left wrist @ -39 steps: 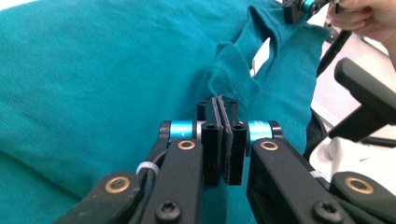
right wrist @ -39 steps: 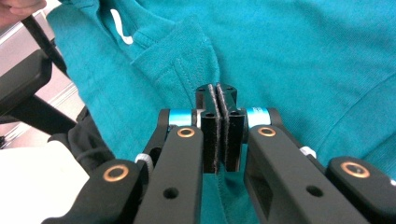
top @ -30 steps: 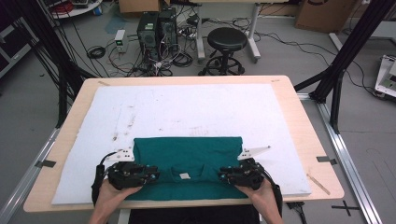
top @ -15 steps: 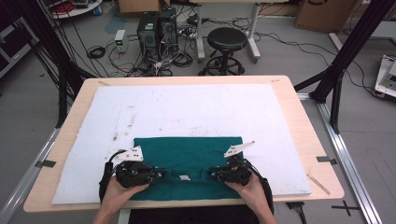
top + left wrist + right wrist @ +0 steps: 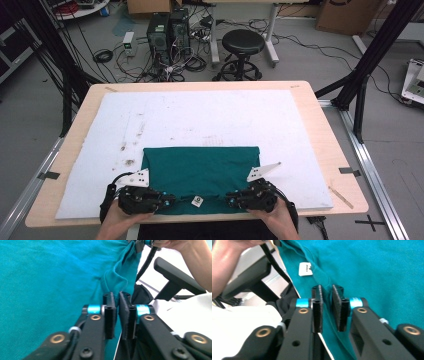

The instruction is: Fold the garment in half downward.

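A dark green shirt (image 5: 200,167) lies folded flat on the white mat (image 5: 200,115), with its collar and white label (image 5: 197,201) at the near edge. My left gripper (image 5: 172,200) lies at that edge left of the label, pointing right. My right gripper (image 5: 227,200) lies right of the label, pointing left. Both pairs of jaws have just been opening and stand a narrow gap apart. In the left gripper view the collar fold (image 5: 117,280) sits just beyond the left gripper (image 5: 117,293). In the right gripper view the shirt (image 5: 374,270) lies under the right gripper (image 5: 327,287), with no cloth pinched.
The mat covers most of the wooden table (image 5: 325,130). A black armrest (image 5: 175,277) of the chair shows below the near edge. A stool (image 5: 242,42), computer cases (image 5: 167,30) and cables stand on the floor beyond the table.
Both hands drew in toward the label, then sank back to the shirt's near edge. The shirt lies where it was.
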